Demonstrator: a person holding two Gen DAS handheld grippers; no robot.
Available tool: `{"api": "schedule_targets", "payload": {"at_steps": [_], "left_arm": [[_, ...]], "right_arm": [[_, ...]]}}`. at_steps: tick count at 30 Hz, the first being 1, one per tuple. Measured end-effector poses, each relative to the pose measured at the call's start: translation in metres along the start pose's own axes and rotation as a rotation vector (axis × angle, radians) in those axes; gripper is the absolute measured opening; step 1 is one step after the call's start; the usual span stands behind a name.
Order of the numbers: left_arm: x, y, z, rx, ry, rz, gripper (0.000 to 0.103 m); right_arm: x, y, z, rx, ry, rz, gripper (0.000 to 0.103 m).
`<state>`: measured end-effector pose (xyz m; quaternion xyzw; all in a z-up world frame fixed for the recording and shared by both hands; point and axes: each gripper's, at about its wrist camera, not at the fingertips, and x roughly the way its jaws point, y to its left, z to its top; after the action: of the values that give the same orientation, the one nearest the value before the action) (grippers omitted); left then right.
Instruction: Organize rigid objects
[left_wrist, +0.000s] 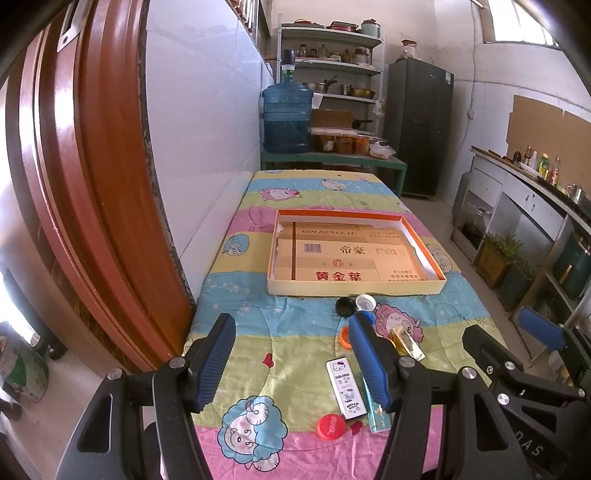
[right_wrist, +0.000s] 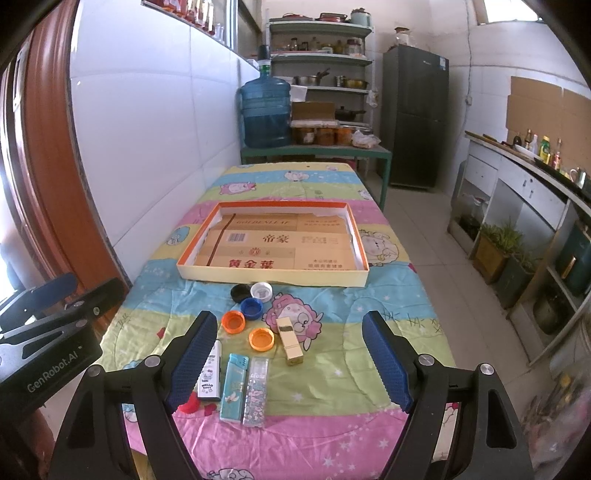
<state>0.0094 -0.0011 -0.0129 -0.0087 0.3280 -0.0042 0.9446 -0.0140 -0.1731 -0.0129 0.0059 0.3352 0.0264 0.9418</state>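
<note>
We hold both the left hand-held gripper (left_wrist: 291, 363) and the right hand-held gripper (right_wrist: 290, 360) wide and empty. Plastic bottle caps (right_wrist: 233, 322) and slim rectangular lighters (right_wrist: 232, 387) lie just before the shallow, orange-rimmed cardboard tray (right_wrist: 271, 276), which holds nothing; we judge sorting unstarted.

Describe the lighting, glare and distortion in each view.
Left wrist view: daylight from the upper-right window, a bright sheen on the red door, which the fisheye bows into a curve, and dark corners. Right wrist view: evenly lit, sharp on the shallow box; walls curve outward at the edges.
</note>
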Motion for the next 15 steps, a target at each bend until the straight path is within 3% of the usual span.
{"api": "schedule_targets", "payload": {"at_steps": [15], "left_arm": [[0.001,0.0009,-0.0021,-0.002,0.001,0.0,0.064]], "right_arm": [[0.0005,0.0007,0.0001,-0.002,0.002,-0.001,0.082]]}}
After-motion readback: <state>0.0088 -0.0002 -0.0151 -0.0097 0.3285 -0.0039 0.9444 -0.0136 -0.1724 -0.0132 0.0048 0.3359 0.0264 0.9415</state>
